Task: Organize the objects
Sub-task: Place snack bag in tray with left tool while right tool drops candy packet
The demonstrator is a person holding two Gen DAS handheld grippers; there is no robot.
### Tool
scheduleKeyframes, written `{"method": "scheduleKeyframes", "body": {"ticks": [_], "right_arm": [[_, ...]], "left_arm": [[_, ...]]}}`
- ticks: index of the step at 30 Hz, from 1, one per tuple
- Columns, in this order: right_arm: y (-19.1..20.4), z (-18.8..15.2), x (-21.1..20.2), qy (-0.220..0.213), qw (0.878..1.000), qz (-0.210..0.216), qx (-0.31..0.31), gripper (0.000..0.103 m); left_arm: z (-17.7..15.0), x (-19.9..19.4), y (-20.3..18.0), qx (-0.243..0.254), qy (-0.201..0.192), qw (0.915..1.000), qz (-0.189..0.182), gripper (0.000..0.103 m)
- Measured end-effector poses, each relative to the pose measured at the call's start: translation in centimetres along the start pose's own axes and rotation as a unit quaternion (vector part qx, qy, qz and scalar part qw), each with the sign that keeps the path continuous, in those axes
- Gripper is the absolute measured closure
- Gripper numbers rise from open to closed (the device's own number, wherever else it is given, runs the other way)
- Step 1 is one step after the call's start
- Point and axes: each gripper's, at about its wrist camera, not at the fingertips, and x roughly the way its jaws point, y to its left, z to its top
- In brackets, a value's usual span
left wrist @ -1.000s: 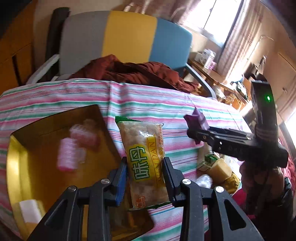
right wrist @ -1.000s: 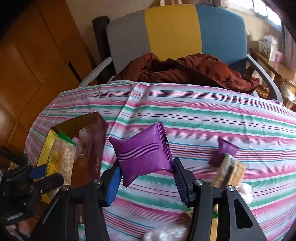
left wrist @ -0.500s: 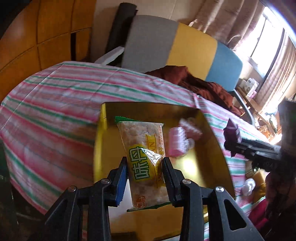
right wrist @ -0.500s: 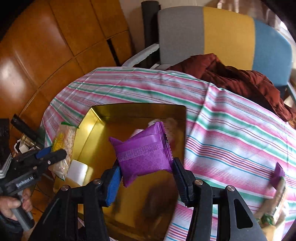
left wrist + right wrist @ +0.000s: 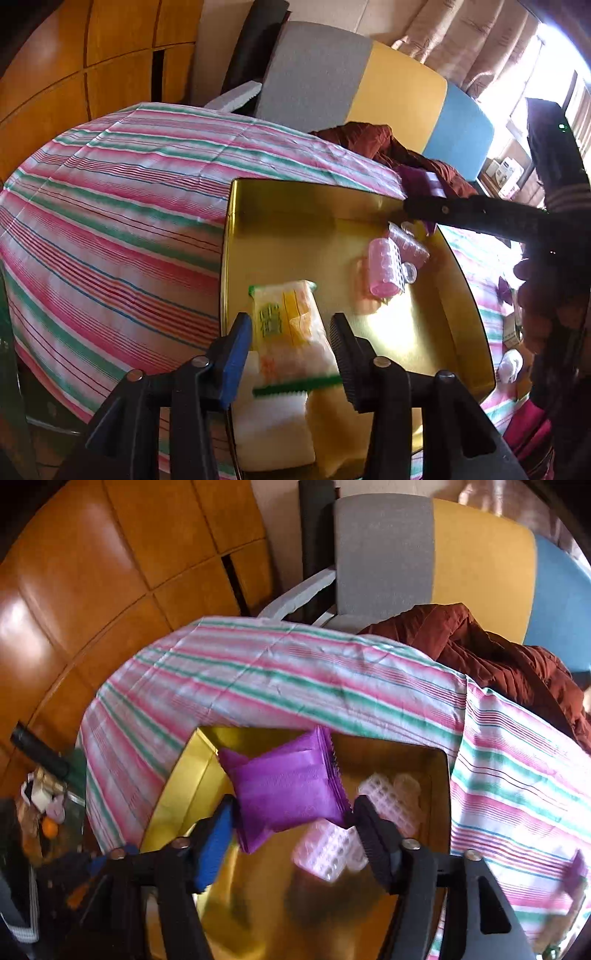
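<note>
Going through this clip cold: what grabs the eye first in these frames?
The shiny gold tray on the striped tablecloth. Over it, the left gripper has a yellow snack packet between its fingers, and the right gripper clamps a purple packet. Pink hair rollers lie in the tray.

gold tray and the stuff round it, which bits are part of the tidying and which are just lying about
Part of the job:
gold tray
yellow snack packet at the left gripper
purple packet in the right gripper
pink hair rollers in the tray

Just lying about:
striped tablecloth
brown jacket
chair
</note>
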Motion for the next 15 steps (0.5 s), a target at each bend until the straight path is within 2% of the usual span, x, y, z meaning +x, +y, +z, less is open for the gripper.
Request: {"method": "scheduleKeyframes", "body": {"ticks": [4,15], "right_arm": [[-0.4,-0.8,-0.1,0.002,1.000,-0.003,0.011,0.033],[-1.3,-5.7,-2.6,-0.005,1.000,-0.007,0.026,0.020]], "left_arm": [[-0.4,-0.1,-0.1,0.007,0.002,1.0000,0.005,0.059],[-2.0,-1.0,-0.9,-0.001,-0.001,1.0000,0.001,0.059]]}}
